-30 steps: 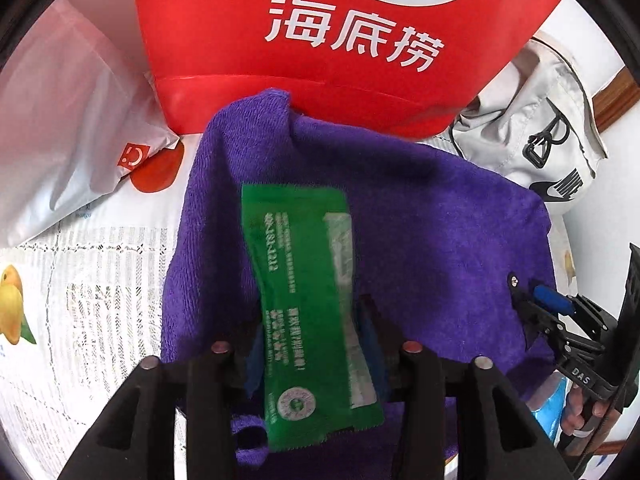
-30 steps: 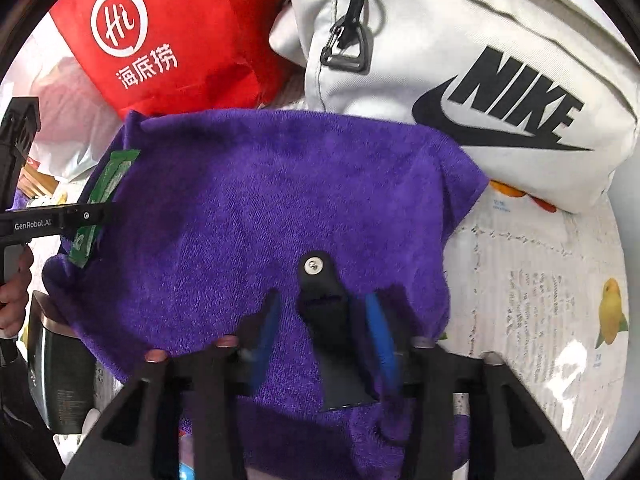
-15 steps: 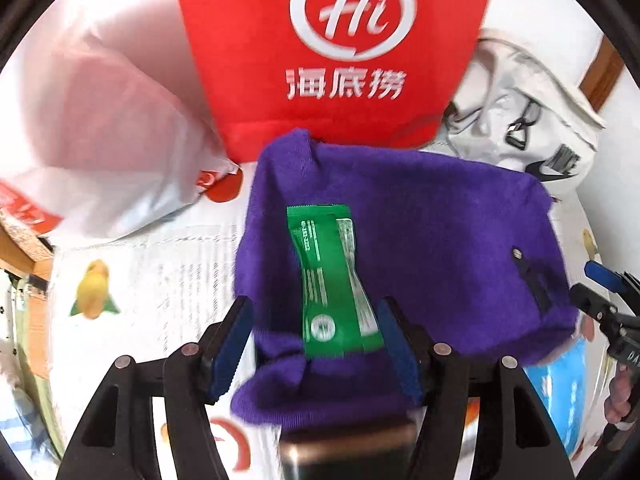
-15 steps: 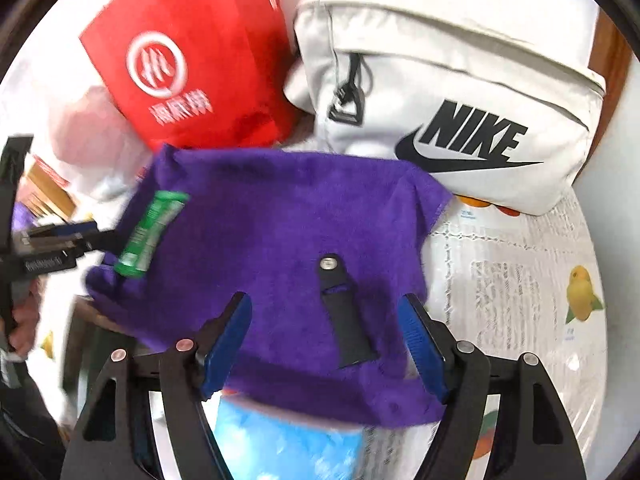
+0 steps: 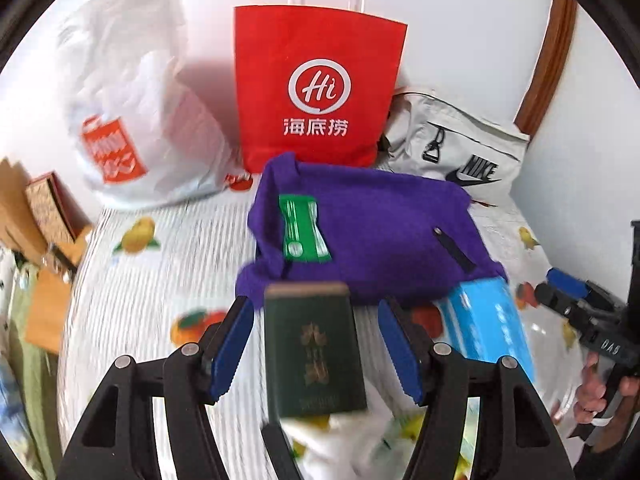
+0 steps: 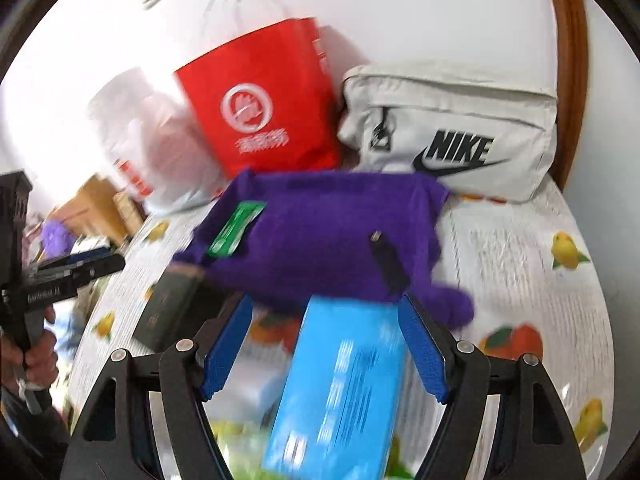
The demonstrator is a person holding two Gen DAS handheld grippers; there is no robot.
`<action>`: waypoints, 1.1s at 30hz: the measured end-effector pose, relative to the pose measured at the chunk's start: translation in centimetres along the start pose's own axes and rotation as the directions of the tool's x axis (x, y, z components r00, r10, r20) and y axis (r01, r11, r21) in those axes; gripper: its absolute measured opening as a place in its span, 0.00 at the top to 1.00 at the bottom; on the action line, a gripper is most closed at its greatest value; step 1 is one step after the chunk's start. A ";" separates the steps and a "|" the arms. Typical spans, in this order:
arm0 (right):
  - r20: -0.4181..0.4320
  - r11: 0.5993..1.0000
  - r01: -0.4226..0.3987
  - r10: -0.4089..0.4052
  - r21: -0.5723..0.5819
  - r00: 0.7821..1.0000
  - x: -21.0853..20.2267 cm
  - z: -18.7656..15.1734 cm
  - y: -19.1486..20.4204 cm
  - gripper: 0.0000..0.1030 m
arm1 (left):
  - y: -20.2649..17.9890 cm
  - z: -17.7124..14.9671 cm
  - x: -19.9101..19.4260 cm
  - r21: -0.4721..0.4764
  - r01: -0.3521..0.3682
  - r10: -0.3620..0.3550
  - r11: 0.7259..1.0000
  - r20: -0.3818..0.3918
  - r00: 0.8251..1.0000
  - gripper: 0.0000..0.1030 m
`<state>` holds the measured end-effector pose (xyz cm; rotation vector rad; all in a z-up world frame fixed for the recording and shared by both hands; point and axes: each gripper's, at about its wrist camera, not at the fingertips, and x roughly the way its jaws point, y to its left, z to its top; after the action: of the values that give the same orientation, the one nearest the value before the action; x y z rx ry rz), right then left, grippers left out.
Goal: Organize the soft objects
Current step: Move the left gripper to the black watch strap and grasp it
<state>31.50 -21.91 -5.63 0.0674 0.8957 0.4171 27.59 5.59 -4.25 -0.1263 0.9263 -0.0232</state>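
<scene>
Left gripper (image 5: 316, 344): its blue-padded fingers (image 5: 232, 350) stand well apart and clamp nothing. A dark green box (image 5: 312, 352) appears between them in the left wrist view, but a gap shows on either side of it, so neither pad touches it; the box seems to lie on the table below.

Right gripper (image 6: 324, 350): its fingers (image 6: 226, 350) are likewise spread wide and grip nothing. A light blue box (image 6: 340, 392) lies in the gap between them, blurred; the right-hand pad sits close to its upper edge, and whether they touch cannot be told.

Purple towel (image 5: 368, 232): spread flat over the fruit-printed tablecloth (image 5: 160, 280), beyond both grippers and apart from their fingers. Its near edge overlaps the far ends of the two boxes. On its left part rests a green sachet (image 5: 302, 228); on its right part lies a small black strap with a metal stud (image 5: 452, 248).

Behind the towel, against the wall, stand a red paper bag (image 5: 316, 96) at centre, a white plastic bag (image 5: 136, 112) to its left, and a pale grey Nike pouch (image 6: 452, 136) to its right. The person's hand (image 6: 38, 356) on the left gripper's handle shows at the edge of the right wrist view.
</scene>
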 end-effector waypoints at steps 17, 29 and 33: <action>-0.012 0.994 0.106 -0.106 -0.027 0.994 -4.8 -12.0 3.6 0.26 | 3.1 -14.1 -0.5 -0.070 -0.092 0.086 0.993 -0.086 0.993 0.39; 0.001 0.994 0.106 -0.106 -0.032 0.994 -6.1 -15.4 4.0 0.26 | 2.1 -17.3 3.9 -0.017 -0.159 0.156 0.987 -0.120 0.980 0.45; -0.004 0.994 0.102 -0.102 -0.025 0.995 -5.7 -15.6 3.8 0.26 | 2.3 -17.1 3.5 0.000 -0.151 0.150 0.989 -0.110 0.983 0.76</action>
<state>15.16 -22.34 -10.34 -0.0022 0.8950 0.3329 15.91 5.96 -17.48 -0.0628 1.0438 0.1152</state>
